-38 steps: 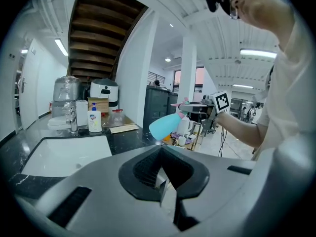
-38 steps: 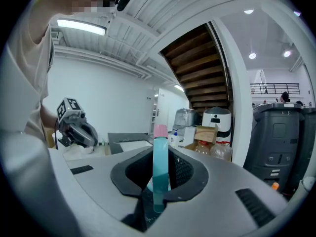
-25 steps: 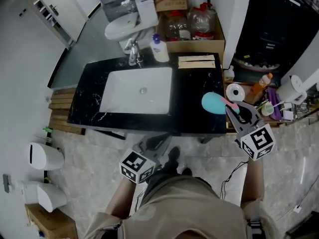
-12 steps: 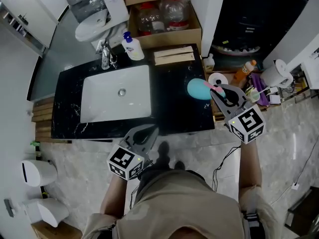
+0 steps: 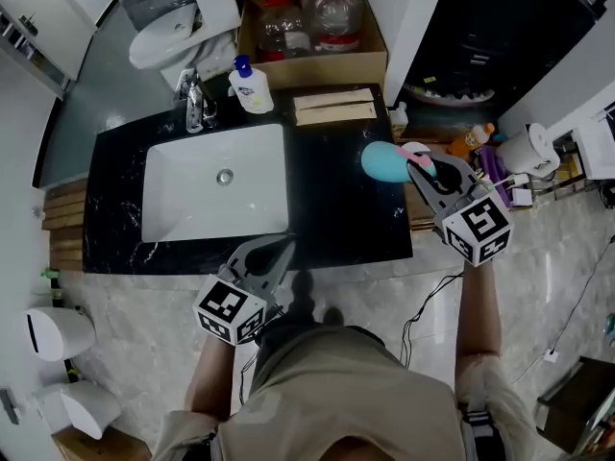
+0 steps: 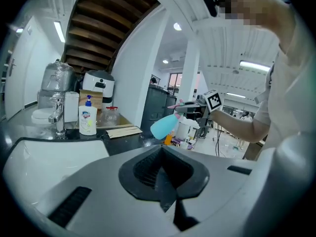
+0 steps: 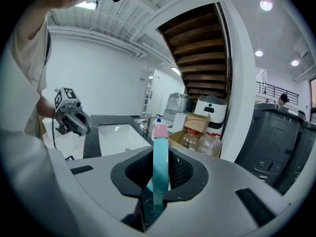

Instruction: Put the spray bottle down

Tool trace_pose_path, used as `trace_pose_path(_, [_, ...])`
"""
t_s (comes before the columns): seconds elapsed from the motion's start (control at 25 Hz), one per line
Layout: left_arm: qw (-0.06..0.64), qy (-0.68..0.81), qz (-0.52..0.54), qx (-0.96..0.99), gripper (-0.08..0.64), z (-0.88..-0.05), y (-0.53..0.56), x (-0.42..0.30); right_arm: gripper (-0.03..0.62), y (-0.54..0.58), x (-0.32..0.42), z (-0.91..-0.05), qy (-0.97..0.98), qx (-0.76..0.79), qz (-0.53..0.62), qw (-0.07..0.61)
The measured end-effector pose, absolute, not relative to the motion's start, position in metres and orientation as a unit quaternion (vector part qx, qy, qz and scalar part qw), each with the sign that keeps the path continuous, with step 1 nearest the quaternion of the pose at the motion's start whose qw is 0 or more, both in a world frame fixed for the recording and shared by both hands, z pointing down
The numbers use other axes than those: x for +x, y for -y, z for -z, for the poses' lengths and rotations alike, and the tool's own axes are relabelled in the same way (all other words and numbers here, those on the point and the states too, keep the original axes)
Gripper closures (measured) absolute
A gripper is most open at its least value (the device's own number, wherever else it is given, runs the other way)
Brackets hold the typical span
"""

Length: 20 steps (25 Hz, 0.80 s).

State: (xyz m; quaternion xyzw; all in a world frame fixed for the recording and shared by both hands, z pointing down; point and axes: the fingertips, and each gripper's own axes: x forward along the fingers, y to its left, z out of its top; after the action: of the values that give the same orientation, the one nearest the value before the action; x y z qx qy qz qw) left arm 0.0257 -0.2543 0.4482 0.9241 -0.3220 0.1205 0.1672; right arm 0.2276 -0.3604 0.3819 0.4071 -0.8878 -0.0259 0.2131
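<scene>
The spray bottle [image 5: 384, 161], teal with a pink head, hangs over the right end of the black counter [image 5: 346, 209]. My right gripper [image 5: 432, 176] is shut on its neck and trigger. In the right gripper view the bottle's teal neck [image 7: 159, 167] stands upright between the jaws. The left gripper view shows the spray bottle [image 6: 165, 125] tilted, held above the counter. My left gripper [image 5: 281, 253] is at the counter's front edge, shut, with nothing in it.
A white sink [image 5: 216, 185] fills the counter's left half, with a faucet [image 5: 192, 104] and a soap bottle [image 5: 250, 84] behind it. Wooden strips [image 5: 333, 107] lie at the back right. A cardboard box [image 5: 312, 60] of bottles stands behind; a paper roll [image 5: 527, 150] and an orange bottle [image 5: 471, 140] are at the right.
The right gripper has carried the bottle a little further over the counter's right end. The left gripper has come forward to the counter's front edge.
</scene>
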Motion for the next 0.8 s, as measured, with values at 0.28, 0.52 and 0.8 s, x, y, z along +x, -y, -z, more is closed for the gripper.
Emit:
trace_pose_path(0.28, [0.175, 0.321, -0.109, 0.924, 0.551, -0.450, 0.269, 0.017, 0.531, 0.376, 0.227, -0.391, 0.882, 0.401, 0.014, 0.247])
trace_pose_path(0.52, [0.181, 0.318, -0.101, 0.925, 0.551, -0.452, 0.277, 0.013, 0.531, 0.390, 0.224, -0.400, 0.878, 0.382, 0.019, 0.288])
trace_pose_path(0.8, [0.190, 0.316, -0.089, 0.925, 0.551, -0.454, 0.286, 0.008, 0.531, 0.407, 0.224, -0.404, 0.873, 0.375, 0.017, 0.312])
